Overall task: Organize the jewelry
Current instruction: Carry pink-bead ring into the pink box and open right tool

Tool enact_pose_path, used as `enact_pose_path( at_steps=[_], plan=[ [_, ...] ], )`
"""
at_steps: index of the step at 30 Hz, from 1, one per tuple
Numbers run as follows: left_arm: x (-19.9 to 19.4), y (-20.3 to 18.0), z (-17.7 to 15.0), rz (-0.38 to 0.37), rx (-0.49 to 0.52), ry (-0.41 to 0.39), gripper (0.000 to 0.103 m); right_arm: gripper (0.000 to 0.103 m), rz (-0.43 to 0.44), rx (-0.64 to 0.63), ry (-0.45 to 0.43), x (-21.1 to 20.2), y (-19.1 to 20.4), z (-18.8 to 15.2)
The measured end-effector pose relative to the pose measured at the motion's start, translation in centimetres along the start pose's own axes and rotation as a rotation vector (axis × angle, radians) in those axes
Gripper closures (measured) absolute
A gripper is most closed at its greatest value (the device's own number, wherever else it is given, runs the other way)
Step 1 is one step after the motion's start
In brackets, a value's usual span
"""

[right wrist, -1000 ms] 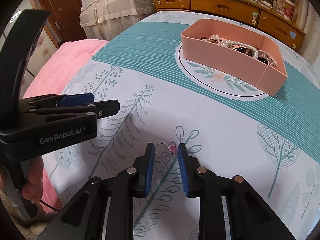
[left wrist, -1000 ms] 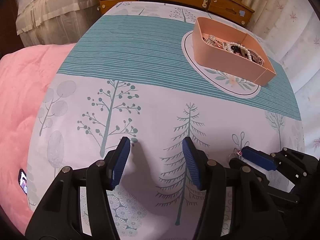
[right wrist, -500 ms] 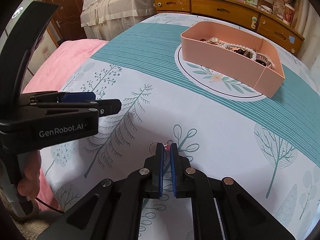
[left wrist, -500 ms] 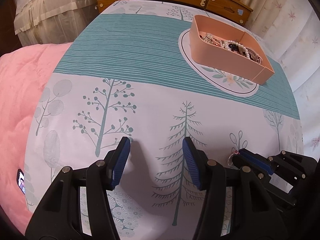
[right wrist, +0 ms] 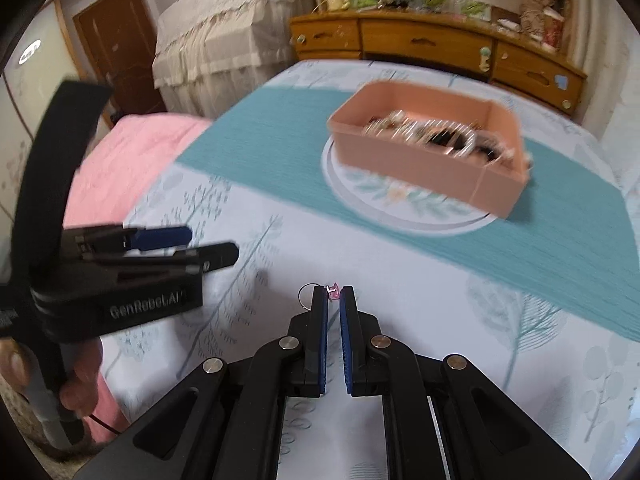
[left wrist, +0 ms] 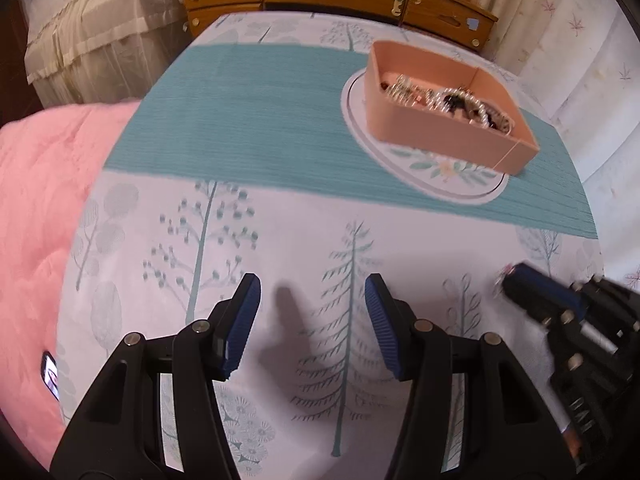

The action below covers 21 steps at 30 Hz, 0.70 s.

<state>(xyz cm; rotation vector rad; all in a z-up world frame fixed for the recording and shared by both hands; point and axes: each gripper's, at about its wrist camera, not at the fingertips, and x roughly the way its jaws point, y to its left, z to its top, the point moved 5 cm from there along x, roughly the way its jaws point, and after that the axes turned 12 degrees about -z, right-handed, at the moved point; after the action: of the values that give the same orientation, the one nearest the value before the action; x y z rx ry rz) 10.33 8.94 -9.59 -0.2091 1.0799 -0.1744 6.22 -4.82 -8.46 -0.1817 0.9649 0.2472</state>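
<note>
— How far along?
— Right tool (right wrist: 333,294) is clamped on a small ring with a pink stone (right wrist: 333,291); left tool (left wrist: 312,300) hangs half-open, empty.
— And left to do?
— Carry it ahead to the pink box (right wrist: 404,160), already holding jewelry.

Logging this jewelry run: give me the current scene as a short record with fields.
surface: tree-print cloth over a table
right gripper: shut on a small ring with a pink stone
left gripper: open, nothing between its pads
pink box: on the cloth's oval print, holding pearls and other jewelry, details blurred
background: wooden drawer unit
</note>
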Motion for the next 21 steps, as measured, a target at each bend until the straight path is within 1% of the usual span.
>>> enact_pose_path(
  at_steps=[6,8,11,13,14,16,18,21],
  plan=[
    [-1.5,-2.2,4.2,0.001,0.066,-0.060,0.052,0.097,-0.022,0.106,-0.081,-2.7,-4.3,4.2],
    [-2.1,-3.0,6.3,0.006,0.093,-0.087,0.052,0.097,-0.030,0.141,-0.109,-3.4,-5.8,6.0],
    [-2.8,-3.6,9.4,0.027,0.107,-0.137,0.052,0.097,-0.053,0.190,-0.146,-4.2,-8.2,8.8],
    [-3.0,-3.7,11.2,0.034,0.098,-0.151,0.052,0.097,-0.056,0.232,-0.160,-4.2,-9.6,10.4],
    [-3.0,-3.9,12.3,0.016,0.094,-0.159,0.052,0.097,-0.066,0.248,-0.167,-4.2,-10.2,11.1],
    [-2.8,-4.1,13.7,0.006,0.085,-0.158,0.052,0.097,-0.081,0.273,-0.177,-3.8,-11.3,12.5],
    [-2.5,-4.5,14.9,-0.016,0.084,-0.169,0.052,0.097,-0.089,0.291,-0.175,-3.3,-12.1,13.8],
    [-1.8,-5.3,16.5,-0.026,0.087,-0.178,0.052,0.096,-0.103,0.304,-0.159,-2.2,-12.7,15.3]
  ],
)
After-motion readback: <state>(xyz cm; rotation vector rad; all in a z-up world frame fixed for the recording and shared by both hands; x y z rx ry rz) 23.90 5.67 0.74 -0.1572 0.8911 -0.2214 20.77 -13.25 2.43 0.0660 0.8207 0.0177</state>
